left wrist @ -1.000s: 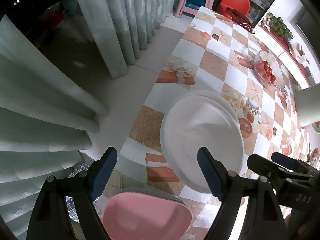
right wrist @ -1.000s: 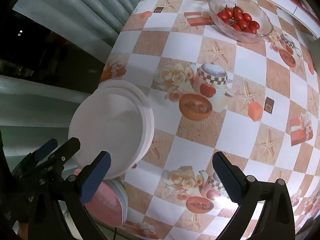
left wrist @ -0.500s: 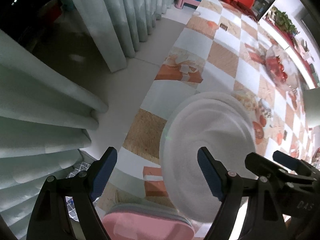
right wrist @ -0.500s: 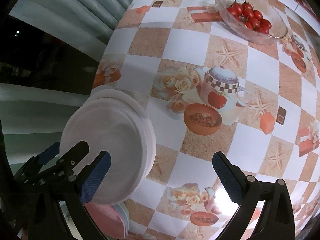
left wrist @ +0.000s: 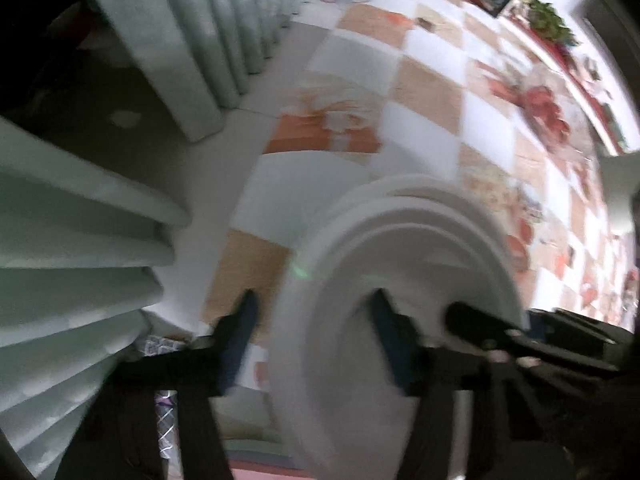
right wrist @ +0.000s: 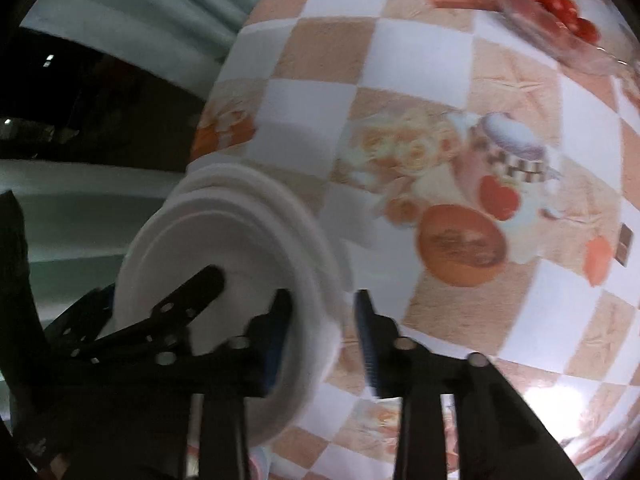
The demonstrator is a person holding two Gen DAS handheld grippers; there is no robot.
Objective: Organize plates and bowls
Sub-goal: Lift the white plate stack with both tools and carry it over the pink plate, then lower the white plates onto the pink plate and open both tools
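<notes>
Already astride the white plate stack (left wrist: 404, 280) on the worktop (right wrist: 420, 80), my left tongs (left wrist: 316, 328) and right tongs (right wrist: 322, 328) were closing over opposite rims, neither visibly clamped.

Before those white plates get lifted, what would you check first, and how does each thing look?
1. Left hand-held gripper straddles the rim of the white plates: ok; jaws closing.
2. Right hand-held gripper straddles the opposite rim: ok; jaws closing.
3. Pads firmly pressing the rim: cannot tell, blurred.
4. Stack sits on the table: ok, near its edge.
5. Tomato bowl clear of the stack: ok.
</notes>
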